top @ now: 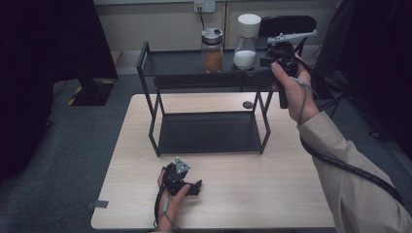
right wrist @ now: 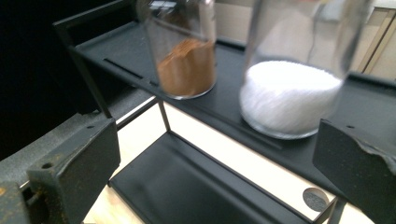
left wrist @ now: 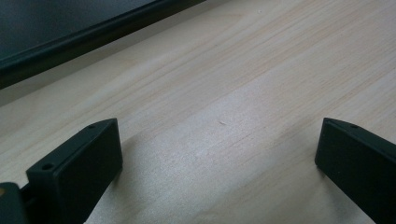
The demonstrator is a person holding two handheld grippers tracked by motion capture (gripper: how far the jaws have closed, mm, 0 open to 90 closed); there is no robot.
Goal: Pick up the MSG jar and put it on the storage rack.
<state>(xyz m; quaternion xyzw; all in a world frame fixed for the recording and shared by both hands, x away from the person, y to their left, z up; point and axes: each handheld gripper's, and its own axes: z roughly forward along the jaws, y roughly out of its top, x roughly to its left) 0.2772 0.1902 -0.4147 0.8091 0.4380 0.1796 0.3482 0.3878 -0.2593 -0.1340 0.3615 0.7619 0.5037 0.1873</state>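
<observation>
1. My left gripper (top: 198,186) rests low on the table (top: 272,194), near the front edge, held in my left hand (top: 171,200); its jaws stand spread wide, with bare wood between them.
2. My right gripper (top: 270,60) is raised at the right end of the rack's (top: 148,73) top shelf, gripped in my right hand (top: 290,87); its jaws are spread too, pinching nothing.
3. Two jars stand side by side on that top shelf: the brown jar (top: 212,50), partly filled with brown powder and capped with a dark lid, and to its right the white jar (top: 246,42), holding white grains under a white lid.
4. From the right gripper view, the white jar (right wrist: 292,74) sits just ahead of my jaws, nearer the right one, while the brown jar (right wrist: 184,51) stands farther back.
5. The rack's lower shelf (top: 209,132) lies on the table.
6. A small dark disc (top: 248,104) lies on the wood by the rack's rear right leg.
</observation>
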